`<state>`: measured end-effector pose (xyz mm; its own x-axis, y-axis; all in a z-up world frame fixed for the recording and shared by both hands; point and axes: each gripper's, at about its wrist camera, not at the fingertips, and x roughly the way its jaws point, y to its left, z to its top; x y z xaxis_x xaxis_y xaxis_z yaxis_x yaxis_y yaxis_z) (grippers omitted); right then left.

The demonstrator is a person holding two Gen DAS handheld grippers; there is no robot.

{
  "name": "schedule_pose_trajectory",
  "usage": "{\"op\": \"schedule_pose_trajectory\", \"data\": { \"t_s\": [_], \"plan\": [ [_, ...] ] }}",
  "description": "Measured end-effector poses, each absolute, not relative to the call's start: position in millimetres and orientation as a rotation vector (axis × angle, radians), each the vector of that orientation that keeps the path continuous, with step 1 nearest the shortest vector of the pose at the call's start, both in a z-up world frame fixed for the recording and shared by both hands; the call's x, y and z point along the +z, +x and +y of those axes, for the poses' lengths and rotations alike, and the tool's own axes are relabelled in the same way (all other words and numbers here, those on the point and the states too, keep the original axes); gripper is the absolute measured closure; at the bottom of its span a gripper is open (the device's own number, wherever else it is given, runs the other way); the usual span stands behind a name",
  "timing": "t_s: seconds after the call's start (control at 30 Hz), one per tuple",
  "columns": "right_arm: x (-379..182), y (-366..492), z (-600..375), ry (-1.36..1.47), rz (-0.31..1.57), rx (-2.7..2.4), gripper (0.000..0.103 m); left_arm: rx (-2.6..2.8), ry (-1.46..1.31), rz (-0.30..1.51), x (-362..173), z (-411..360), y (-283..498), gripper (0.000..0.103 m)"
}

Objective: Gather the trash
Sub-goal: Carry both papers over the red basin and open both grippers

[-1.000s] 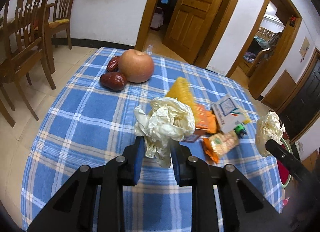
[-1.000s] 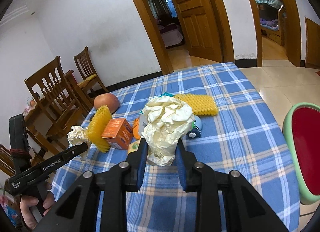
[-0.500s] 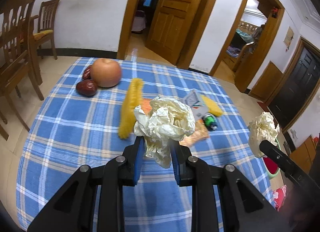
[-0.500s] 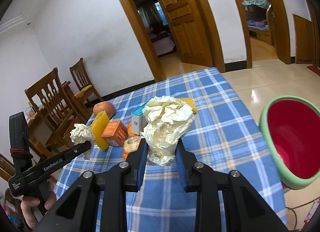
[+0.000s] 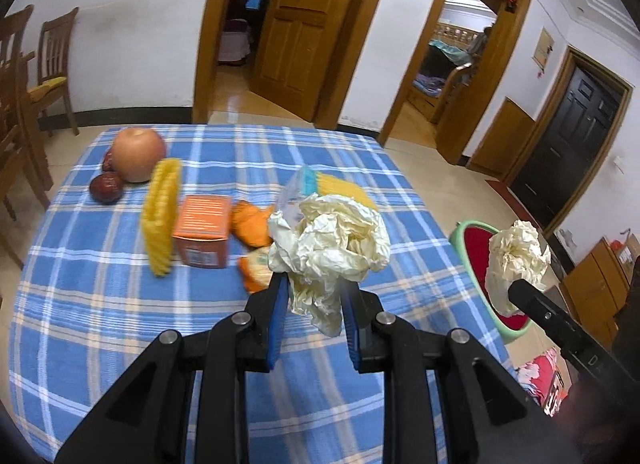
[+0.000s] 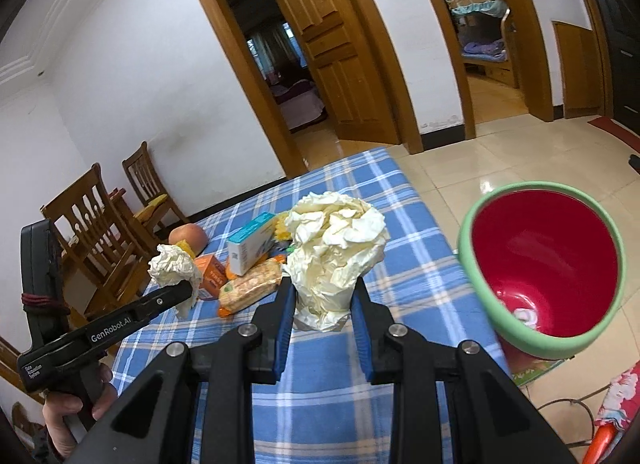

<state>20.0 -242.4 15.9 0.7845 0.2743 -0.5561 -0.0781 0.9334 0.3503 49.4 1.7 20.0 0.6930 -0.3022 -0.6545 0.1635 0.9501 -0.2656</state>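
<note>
Crumpled paper wad [image 5: 329, 242] pinched between left claw [image 5: 314, 296] fingers

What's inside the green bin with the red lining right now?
The green bin shows bare red walls and something small and pale at the bottom, too blurred to identify. Its near wall hides part of the floor. Both paper wads are outside it, in the tongs.
</note>
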Motion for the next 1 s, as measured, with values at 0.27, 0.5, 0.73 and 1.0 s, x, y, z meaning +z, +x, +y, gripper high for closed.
{"op": "schedule_pose_trajectory", "data": {
  "t_s": [0.27, 0.5, 0.73, 1.0],
  "plan": [
    [14, 10, -270, 0.344, 0.635, 0.145, 0.073, -0.328, -0.147, 0.775, 22, -36, 53, 0.078],
    [10, 5, -294, 0.367, 0.639, 0.09, 0.073, -0.384, -0.114, 0.79, 22, -68, 57, 0.078],
    [4, 1, -320, 0.396, 0.64, 0.033, 0.073, -0.43, -0.063, 0.801, 22, -106, 62, 0.078],
    [-5, -1, -353, 0.428, 0.654, -0.045, 0.073, -0.489, -0.003, 0.817, 18, -151, 71, 0.078]
  ]
}}
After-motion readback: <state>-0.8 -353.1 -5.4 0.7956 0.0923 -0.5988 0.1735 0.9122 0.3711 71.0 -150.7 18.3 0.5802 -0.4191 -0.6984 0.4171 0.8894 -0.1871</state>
